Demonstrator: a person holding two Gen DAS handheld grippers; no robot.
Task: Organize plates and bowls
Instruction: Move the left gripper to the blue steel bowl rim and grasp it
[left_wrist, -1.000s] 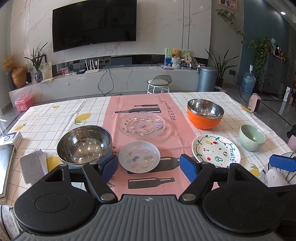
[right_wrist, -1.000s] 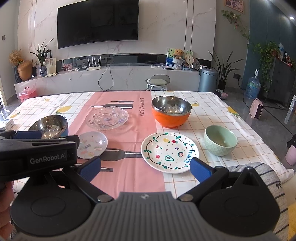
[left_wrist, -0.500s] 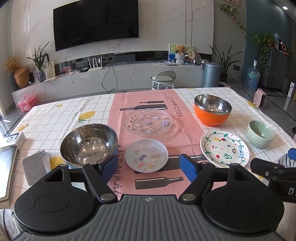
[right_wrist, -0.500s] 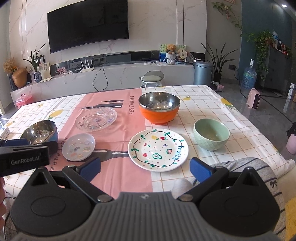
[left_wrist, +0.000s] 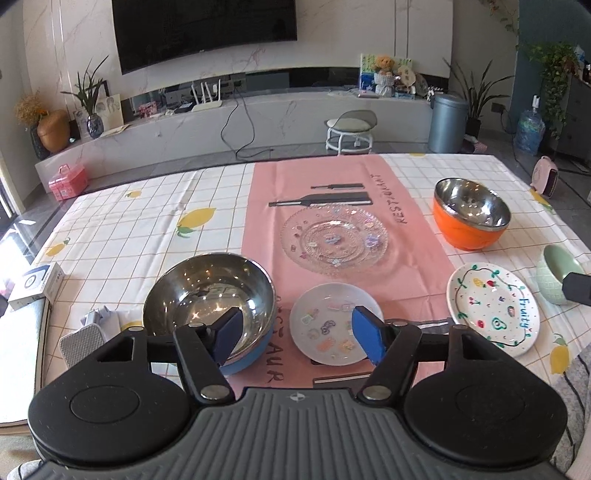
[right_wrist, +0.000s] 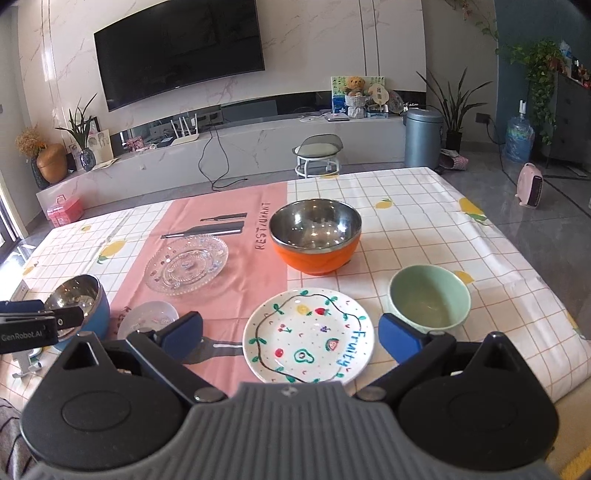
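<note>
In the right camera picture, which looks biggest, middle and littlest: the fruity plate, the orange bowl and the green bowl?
1. Fruity plate, looks widest, though it also lies nearest the camera.
2. Orange bowl, farther back, so it may really be bigger than it looks.
3. Green bowl, looks narrowest.

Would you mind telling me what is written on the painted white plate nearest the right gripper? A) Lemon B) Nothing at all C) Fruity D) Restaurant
C: the painted white plate carries the blue hand-lettered word "Fruity" along its right rim, beside drawn fruits and a green vine border.
</note>
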